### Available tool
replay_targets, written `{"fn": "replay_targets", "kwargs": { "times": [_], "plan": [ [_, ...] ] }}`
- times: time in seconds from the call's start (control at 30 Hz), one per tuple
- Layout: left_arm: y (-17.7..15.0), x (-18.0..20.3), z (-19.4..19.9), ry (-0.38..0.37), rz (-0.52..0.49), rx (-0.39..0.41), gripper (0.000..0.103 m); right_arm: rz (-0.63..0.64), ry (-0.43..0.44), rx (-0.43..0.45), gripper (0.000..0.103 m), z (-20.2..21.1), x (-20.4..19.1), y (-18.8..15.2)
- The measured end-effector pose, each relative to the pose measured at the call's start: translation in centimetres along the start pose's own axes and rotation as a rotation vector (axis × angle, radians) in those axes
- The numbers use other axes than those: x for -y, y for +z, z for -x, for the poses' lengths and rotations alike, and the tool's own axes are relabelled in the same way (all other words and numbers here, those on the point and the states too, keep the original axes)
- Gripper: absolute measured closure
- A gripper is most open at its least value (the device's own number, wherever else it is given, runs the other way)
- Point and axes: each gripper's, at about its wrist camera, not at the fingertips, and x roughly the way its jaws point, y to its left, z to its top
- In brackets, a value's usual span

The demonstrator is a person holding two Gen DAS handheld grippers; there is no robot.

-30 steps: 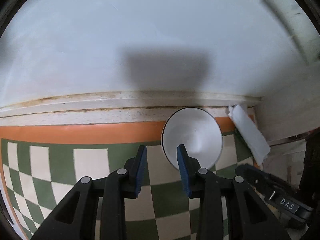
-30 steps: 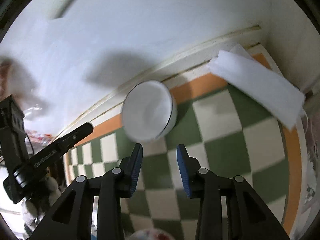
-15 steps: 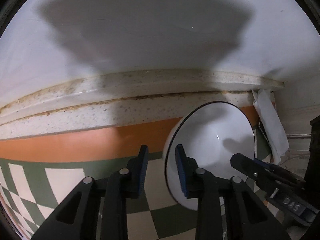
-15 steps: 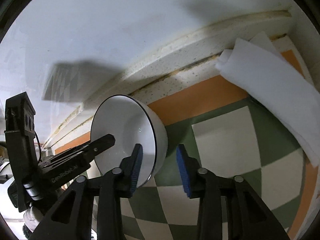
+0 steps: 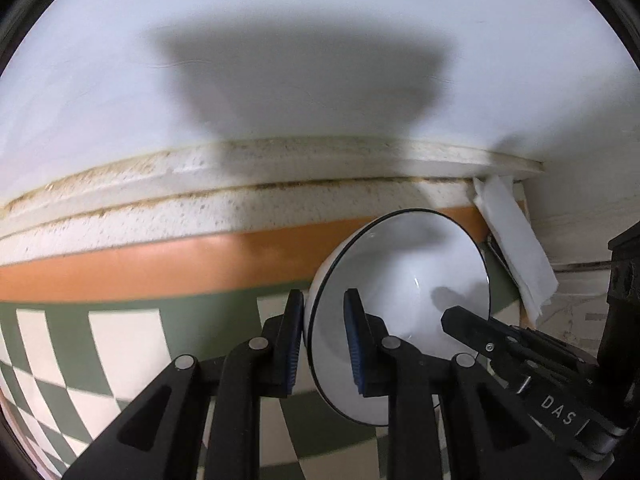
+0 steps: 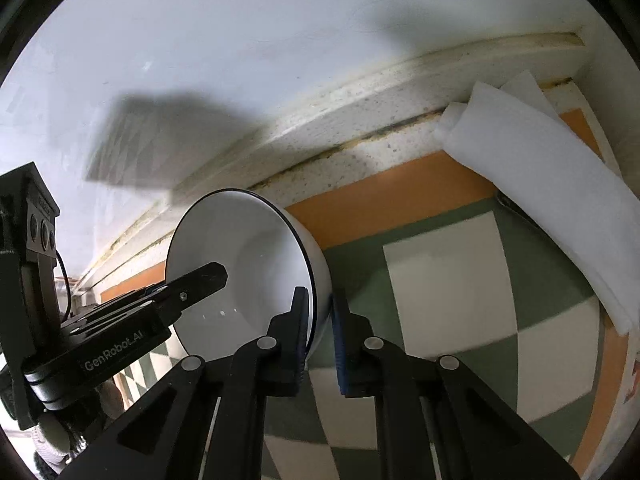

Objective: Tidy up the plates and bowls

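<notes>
A: Where is the bowl (image 5: pixel 404 280)?

B: On the counter (image 5: pixel 120 344), near the back ledge (image 5: pixel 240 212), just clear of the wall. It rests on a checked mat (image 6: pixel 440 280) with an orange border.

A: State of the tongs?

B: Left tongs (image 5: pixel 322 344): clamped on the bowl's rim, one pad outside the wall, one inside. Right tongs (image 6: pixel 320 332): clamped on the opposite rim, likewise astride it. Each pair appears in the other's view, reaching in from the far side.

A: Why two grips on one bowl?

B: Judged from the task: opposed grips on the rim balance the load, so the bowl should lift level without swinging. A single rim grip would let it tip.

A: Material and shape?

B: Glossy white, probably ceramic, with a thin dark line around the rim. Deep round wall, smooth inside with small highlights. Expect it to be hard and slippery; the blue pads (image 6: pixel 339 340) supply the friction.

A: Surroundings?

B: The ledge is speckled stone with stained seams. A folded white cloth (image 6: pixel 540 200) lies well apart in the corner, partly on the mat.
</notes>
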Motion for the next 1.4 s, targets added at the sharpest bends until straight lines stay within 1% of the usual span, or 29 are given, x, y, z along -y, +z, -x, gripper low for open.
{"fn": "replay_targets", "kwargs": {
  "times": [0.17,0.3,0.43,0.57,0.73,0.9,1.03,1.13,1.4],
  "plan": [
    [-3.1,1.1,3.4,-0.006,-0.025,0.026,0.085,0.025,0.001,0.025,0.090,3.0,-1.2,-2.5],
    [-6.1,1.7,6.3,-0.005,-0.049,0.049,0.085,0.043,0.007,0.047,0.090,5.8,-1.9,-5.6],
    [-9.3,1.7,9.4,-0.008,-0.087,0.067,0.085,0.054,0.014,0.071,0.090,8.5,-2.7,-9.4],
    [-13.3,2.4,12.1,-0.013,-0.125,0.084,0.085,0.055,0.022,0.100,0.090,11.0,-3.3,-13.6],
    [-17.4,3.2,13.5,-0.025,-0.149,0.084,0.085,0.043,0.035,0.125,0.090,13.6,-3.3,-18.7],
    [-21.1,3.2,13.3,-0.027,-0.160,0.062,0.085,0.027,0.035,0.129,0.090,14.6,-3.1,-23.5],
    [-23.2,2.5,12.6,-0.025,-0.153,0.038,0.085,0.029,0.025,0.107,0.089,14.1,-3.0,-26.9],
    [-24.4,1.9,11.8,-0.017,-0.142,0.016,0.085,0.019,0.028,0.068,0.089,12.7,-2.5,-28.6],
    [-26.1,1.0,8.9,0.029,-0.139,-0.039,0.085,0.004,0.022,-0.006,0.089,9.1,-1.6,-30.7]
  ]
}}
